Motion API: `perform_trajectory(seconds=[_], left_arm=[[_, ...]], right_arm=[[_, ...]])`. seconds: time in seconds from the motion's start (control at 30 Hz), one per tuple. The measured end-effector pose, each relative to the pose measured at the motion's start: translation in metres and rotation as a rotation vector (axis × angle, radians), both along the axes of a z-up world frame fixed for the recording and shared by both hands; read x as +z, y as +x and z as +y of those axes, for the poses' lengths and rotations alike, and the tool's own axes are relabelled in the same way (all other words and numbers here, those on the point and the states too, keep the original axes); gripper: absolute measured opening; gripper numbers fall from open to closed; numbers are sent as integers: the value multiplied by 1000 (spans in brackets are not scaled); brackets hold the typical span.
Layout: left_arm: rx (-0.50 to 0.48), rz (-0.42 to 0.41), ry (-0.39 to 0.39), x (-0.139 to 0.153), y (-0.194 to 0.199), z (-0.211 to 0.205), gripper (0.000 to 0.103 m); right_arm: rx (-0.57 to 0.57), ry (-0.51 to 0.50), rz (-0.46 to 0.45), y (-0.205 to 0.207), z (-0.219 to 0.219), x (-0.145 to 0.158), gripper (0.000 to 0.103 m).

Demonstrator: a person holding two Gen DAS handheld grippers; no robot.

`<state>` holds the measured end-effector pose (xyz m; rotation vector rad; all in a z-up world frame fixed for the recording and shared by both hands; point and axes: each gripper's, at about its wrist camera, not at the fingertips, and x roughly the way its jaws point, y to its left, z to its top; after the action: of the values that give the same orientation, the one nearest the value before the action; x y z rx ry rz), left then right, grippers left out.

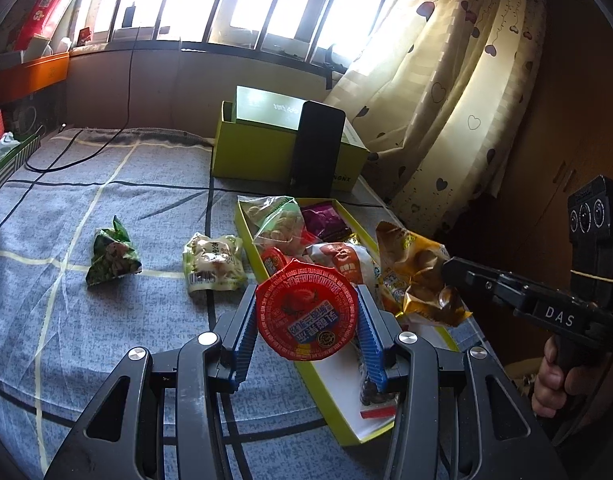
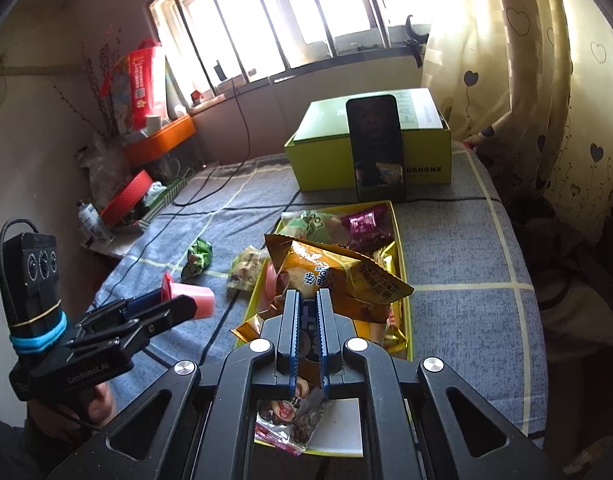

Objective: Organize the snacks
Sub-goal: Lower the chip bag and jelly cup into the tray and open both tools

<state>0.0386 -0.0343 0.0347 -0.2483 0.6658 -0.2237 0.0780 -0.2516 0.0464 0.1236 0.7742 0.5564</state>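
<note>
Both loads hang over the tray (image 1: 348, 426): our left gripper (image 1: 306, 320) clamps the red cup (image 1: 306, 312), right gripper (image 2: 306, 336) pinches the orange bag (image 2: 338, 276); lowering them in comes next.

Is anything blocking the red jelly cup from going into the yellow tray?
Nothing solid, but the tray is crowded. The left gripper holds the red jelly cup at its near-left edge, and the orange bag in the right gripper hangs over the middle. Bare white floor shows at the near end.

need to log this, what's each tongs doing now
Left tongs: closed on the red-lidded cup.
Right tongs: closed on the orange snack bag.
</note>
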Motion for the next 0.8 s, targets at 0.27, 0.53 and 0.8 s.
perform_trajectory(seconds=[0.27,0.53,0.8], left_arm=[[-14,5,-4,-2,0,-4,47],[-33,18,-10,-5,0,-9,47],[-59,26,-13,-9,1,-16,47]], right_arm=[[4,54,93,-5,-16,-25,6],[24,78,139,-12,-23,-33,6],[35,41,191,-22,-23,-44,9]])
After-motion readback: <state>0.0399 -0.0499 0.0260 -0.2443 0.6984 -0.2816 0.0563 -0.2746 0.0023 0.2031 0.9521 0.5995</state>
